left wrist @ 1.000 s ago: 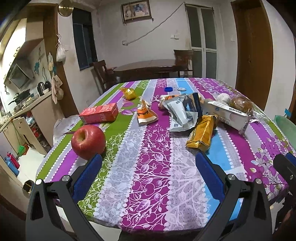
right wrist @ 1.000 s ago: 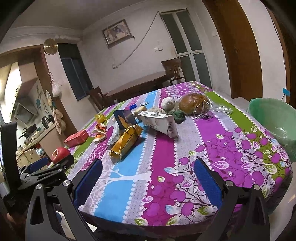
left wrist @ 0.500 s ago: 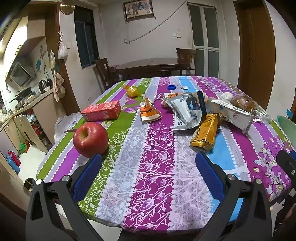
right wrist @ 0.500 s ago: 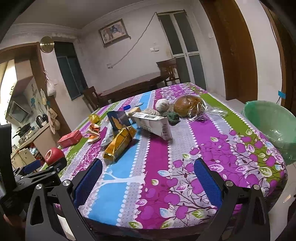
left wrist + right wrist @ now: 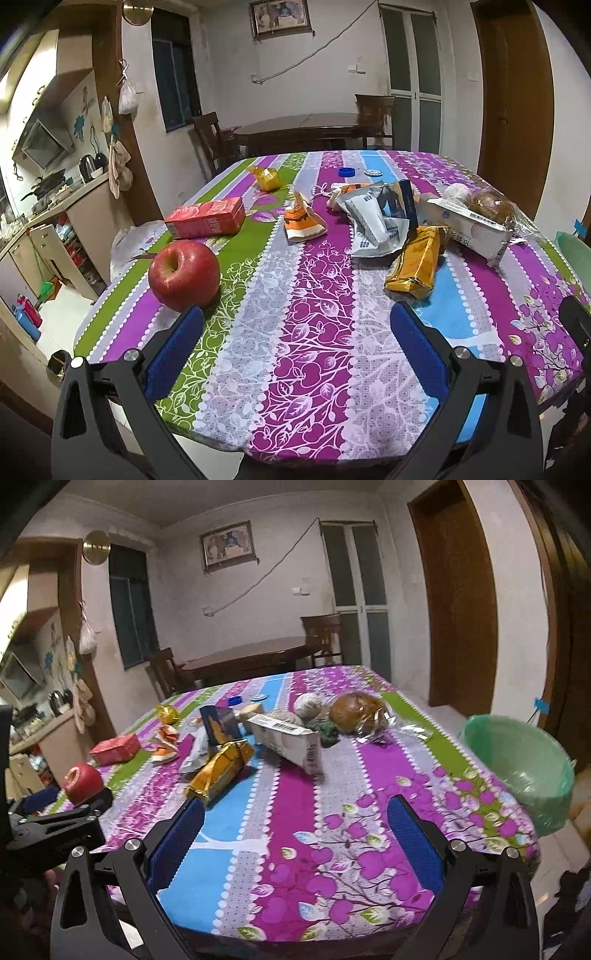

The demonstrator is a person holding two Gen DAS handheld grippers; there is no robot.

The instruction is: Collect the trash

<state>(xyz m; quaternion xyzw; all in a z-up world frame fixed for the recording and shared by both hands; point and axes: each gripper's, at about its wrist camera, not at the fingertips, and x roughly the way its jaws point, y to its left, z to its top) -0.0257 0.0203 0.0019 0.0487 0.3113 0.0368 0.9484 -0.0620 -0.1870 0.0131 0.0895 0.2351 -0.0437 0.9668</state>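
Observation:
Litter lies across a floral striped tablecloth point(image 5: 295, 332): a yellow wrapper point(image 5: 417, 262) point(image 5: 221, 771), a crumpled silver bag point(image 5: 376, 221), an orange packet point(image 5: 301, 221), a white carton point(image 5: 469, 225) point(image 5: 288, 744), a small yellow wrapper point(image 5: 267, 177) and a red box point(image 5: 207, 221) point(image 5: 116, 747). A green-lined bin point(image 5: 524, 768) stands off the table's right side. My left gripper point(image 5: 295, 325) hovers open over the near edge, beside a red apple point(image 5: 184, 275). My right gripper point(image 5: 295, 812) is open over the near right corner, empty.
A bagged bread roll point(image 5: 356, 709) and a pale ball point(image 5: 308, 705) lie at the far right of the table, bottle caps point(image 5: 347, 171) further back. A dark dining table point(image 5: 306, 127) with chairs stands behind. Kitchen counter point(image 5: 55, 206) lies left.
Both grippers have risen and edged forward over the table, so the view sits higher. Nothing on the table has moved, and both stay open.

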